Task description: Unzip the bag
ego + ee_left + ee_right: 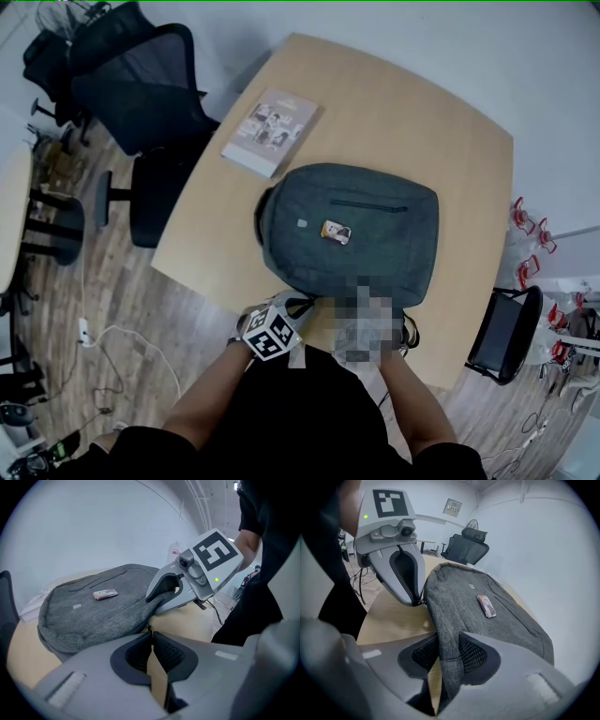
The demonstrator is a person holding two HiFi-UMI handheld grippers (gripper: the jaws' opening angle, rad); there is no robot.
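Observation:
A grey backpack (352, 234) lies flat on the wooden table (422, 122), with a small picture tag (336, 231) on its upper face. My left gripper (150, 637) is at the bag's near edge, its jaws shut on a small dark zipper pull (149, 628). From the right gripper view the left gripper (418, 602) touches the bag's rim. My right gripper (449, 656) is shut on a fold of the bag's grey fabric (450, 639). In the head view the left gripper (298, 307) shows at the bag's front; a mosaic patch mostly hides the right one.
A book (272, 131) lies at the table's far left corner. A black office chair (141, 94) stands left of the table, and a second black chair (504, 333) stands at the right. Cables (122, 342) trail over the wooden floor.

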